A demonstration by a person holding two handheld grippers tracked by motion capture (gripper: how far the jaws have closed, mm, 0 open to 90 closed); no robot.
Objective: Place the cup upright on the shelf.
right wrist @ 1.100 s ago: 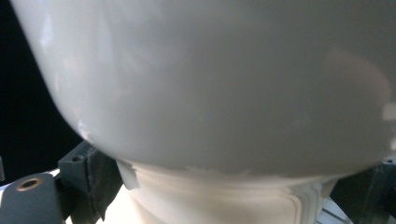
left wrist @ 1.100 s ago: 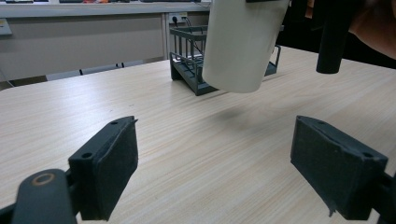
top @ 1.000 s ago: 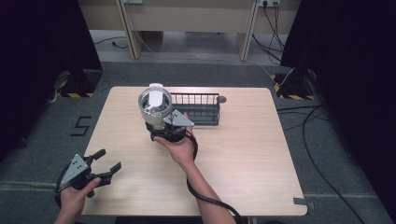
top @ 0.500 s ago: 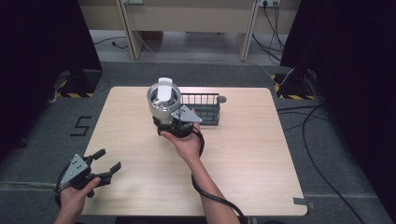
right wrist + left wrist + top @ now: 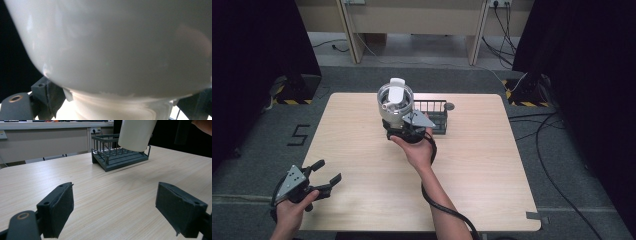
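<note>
The cup (image 5: 394,102) is white. The rack (image 5: 434,116) is dark grey wire, and the desk (image 5: 492,150) is pale wood grain. Both sets of jaws are black.

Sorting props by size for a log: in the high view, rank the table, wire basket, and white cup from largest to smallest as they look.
1. Table
2. White cup and wire basket: unsure, since the raised cup sits nearer the camera and hides part of the basket.

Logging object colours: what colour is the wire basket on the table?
Dark grey wire basket, shown best in the left gripper view.
</note>
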